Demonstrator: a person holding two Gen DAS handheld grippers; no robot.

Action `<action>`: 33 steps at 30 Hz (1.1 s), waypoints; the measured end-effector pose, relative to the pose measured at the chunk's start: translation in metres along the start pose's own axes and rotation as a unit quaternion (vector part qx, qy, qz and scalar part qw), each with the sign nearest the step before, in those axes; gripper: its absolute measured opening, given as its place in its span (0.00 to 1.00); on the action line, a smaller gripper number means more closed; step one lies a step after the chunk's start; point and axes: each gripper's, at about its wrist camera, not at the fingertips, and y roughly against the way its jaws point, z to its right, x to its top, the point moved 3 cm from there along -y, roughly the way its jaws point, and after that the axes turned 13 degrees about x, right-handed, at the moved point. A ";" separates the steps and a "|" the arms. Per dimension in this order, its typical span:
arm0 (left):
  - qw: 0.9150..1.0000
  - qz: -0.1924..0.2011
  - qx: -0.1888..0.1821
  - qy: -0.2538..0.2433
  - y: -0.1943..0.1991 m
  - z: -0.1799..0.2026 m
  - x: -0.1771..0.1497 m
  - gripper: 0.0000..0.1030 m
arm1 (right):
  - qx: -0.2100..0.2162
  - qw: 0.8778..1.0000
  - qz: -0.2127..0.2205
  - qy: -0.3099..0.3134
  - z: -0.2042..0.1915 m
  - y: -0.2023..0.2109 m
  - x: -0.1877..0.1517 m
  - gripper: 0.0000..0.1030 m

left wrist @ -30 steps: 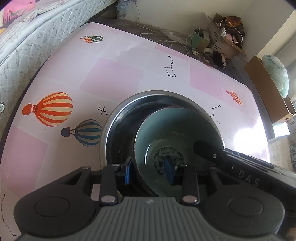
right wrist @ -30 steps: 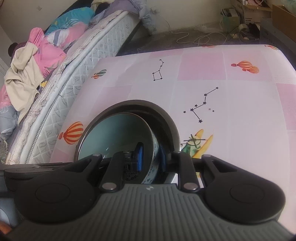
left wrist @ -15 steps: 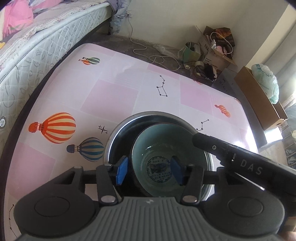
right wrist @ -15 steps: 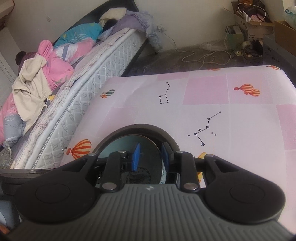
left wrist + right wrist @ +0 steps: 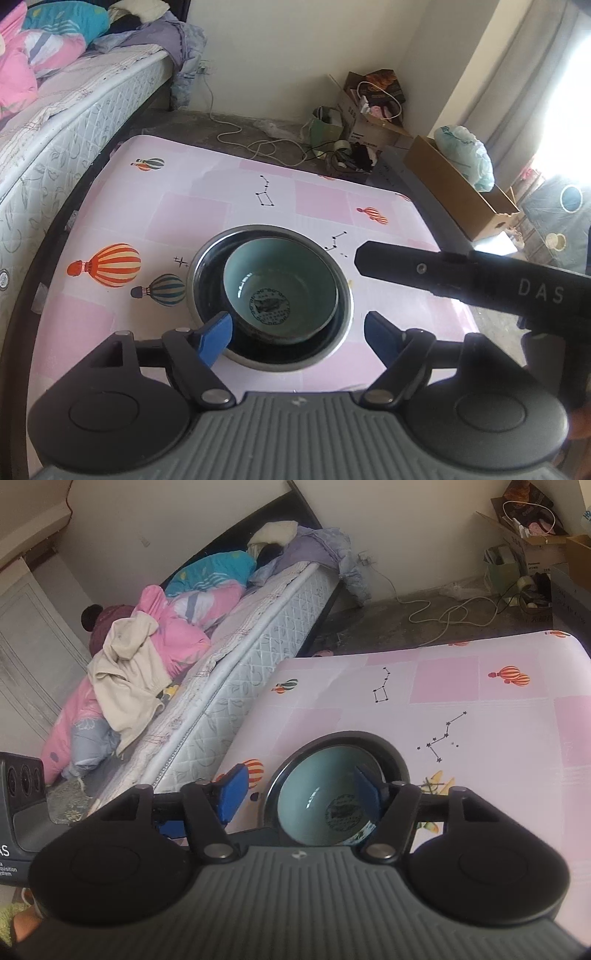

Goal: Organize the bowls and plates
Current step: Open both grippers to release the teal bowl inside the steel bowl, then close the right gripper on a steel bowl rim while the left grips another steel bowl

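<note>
Left wrist view: the gripper's grey body hides the near edge of the pink balloon-print table (image 5: 192, 206). A teal bowl (image 5: 280, 291) with a dark round emblem sits nested in a larger dark bowl with a metal rim (image 5: 207, 254), its near wall partly cut off behind a blue pad. The left gripper (image 5: 299, 334) has its jaws spread and opening, clamping nothing, with both bowls below the gap. The right gripper's black body (image 5: 480, 284) crosses at the right.

Right wrist view: the gripper body cuts off the teal bowl (image 5: 314, 786) and the dark bowl (image 5: 391, 753) at their near side. The right gripper (image 5: 299, 795) is opening, empty; whether its right pad touches the teal rim is unclear. A bed (image 5: 236, 657) stands beside the table (image 5: 480, 731).
</note>
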 end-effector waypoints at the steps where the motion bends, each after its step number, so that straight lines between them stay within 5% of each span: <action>1: 1.000 0.003 -0.004 -0.006 0.007 0.001 -0.005 0.80 | 0.003 1.000 -0.001 -0.001 -0.006 0.008 -0.005 0.64; 10: 0.999 0.014 -0.015 -0.040 0.063 -0.007 -0.070 0.88 | 0.019 1.000 0.012 -0.023 -0.043 0.083 -0.069 0.71; 19: 0.999 0.026 0.023 0.000 0.104 -0.050 -0.140 0.88 | 0.035 0.997 0.028 -0.062 -0.071 0.136 -0.162 0.71; 33: 0.993 0.028 0.094 0.060 0.125 -0.113 -0.220 0.88 | 0.033 0.991 -0.001 -0.133 -0.095 0.118 -0.270 0.71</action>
